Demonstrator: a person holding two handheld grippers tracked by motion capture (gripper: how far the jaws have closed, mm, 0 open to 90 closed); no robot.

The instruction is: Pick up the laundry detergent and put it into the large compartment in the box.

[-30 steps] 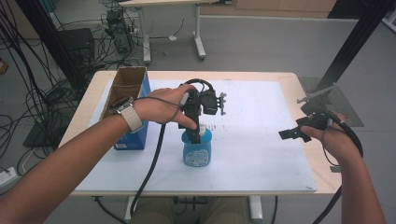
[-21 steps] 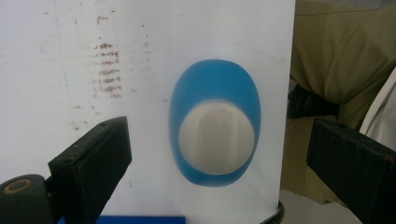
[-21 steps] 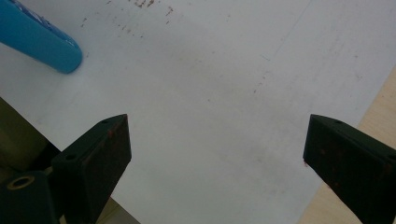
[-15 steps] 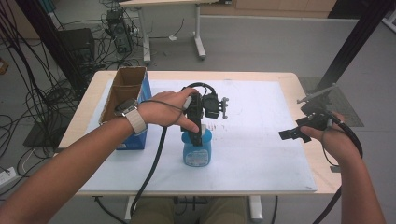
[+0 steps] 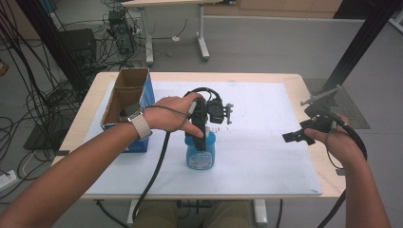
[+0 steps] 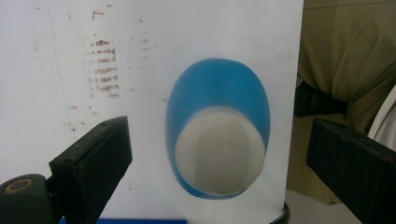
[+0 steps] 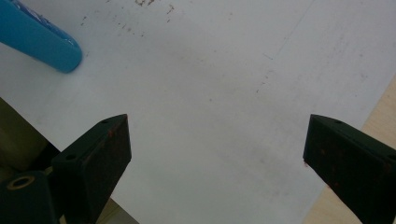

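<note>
Little has changed since a second ago: the left hand has only edged toward the person, and the left gripper [image 5: 202, 137] hangs directly over the blue cup [image 5: 200, 153], jaws spread wide and gripping nothing. The cup stands upright on the white sheet [image 5: 256, 156], right of the cardboard box [image 5: 124, 99]. Far right, the right gripper [image 5: 297, 135] hovers, jaws wide apart, empty.

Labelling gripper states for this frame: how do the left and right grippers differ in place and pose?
The left gripper points down over the blue cup at mid-table; the right gripper hangs near the right edge of the white mat, away from the cup. The left gripper's jaws straddle the cup's open mouth from above; the right gripper's jaws frame bare mat. Shared: both are open and hold nothing.
</note>
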